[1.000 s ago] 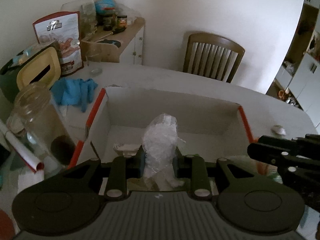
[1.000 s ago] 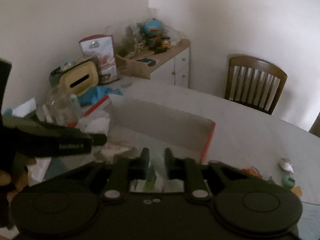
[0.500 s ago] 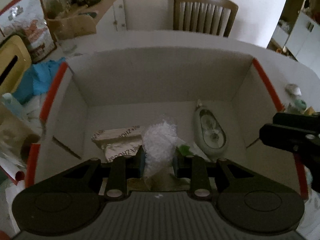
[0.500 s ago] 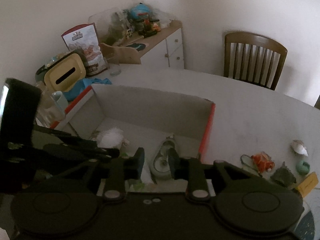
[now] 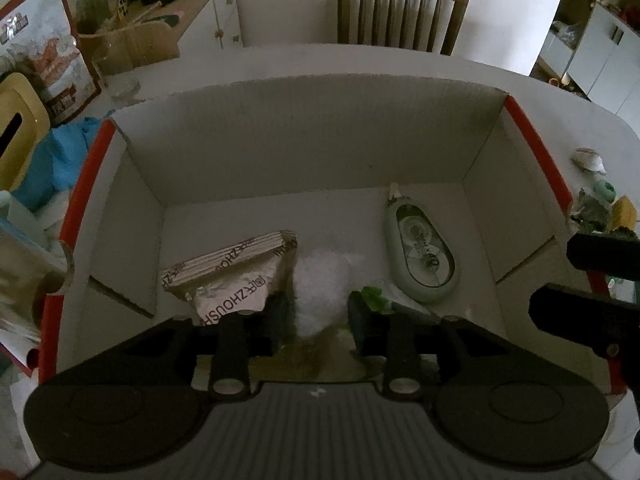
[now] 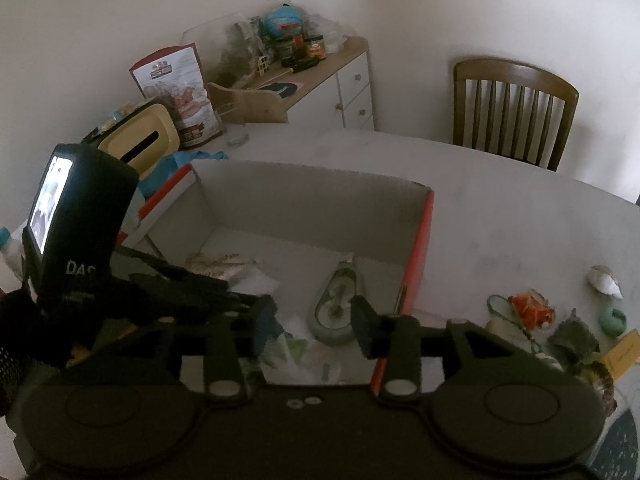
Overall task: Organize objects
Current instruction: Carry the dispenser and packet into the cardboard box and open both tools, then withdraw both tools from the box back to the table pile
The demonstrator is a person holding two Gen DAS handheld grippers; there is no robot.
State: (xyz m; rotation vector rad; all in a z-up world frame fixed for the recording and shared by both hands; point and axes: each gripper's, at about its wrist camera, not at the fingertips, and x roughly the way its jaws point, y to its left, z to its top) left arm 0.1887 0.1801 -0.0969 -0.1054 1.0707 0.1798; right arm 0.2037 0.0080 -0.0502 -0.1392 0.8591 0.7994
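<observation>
Left gripper (image 5: 318,312) opening; plastic wad (image 5: 320,292) in box (image 5: 320,136).

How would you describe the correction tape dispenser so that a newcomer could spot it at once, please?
Find the open white cardboard box with red edges on the table. On its floor, near the right-hand wall, lies the correction tape dispenser: a smooth, pale green teardrop with a clear window, unlike the crumpled white plastic and printed paper packet beside it.

Box (image 5: 304,136) on table (image 6: 500,208). Inside: paper packet (image 5: 236,276) left, plastic wad (image 5: 320,284) middle, tape dispenser (image 5: 422,256) right. Chair (image 5: 400,8) behind table; small clutter (image 6: 560,320) right of box.
</observation>
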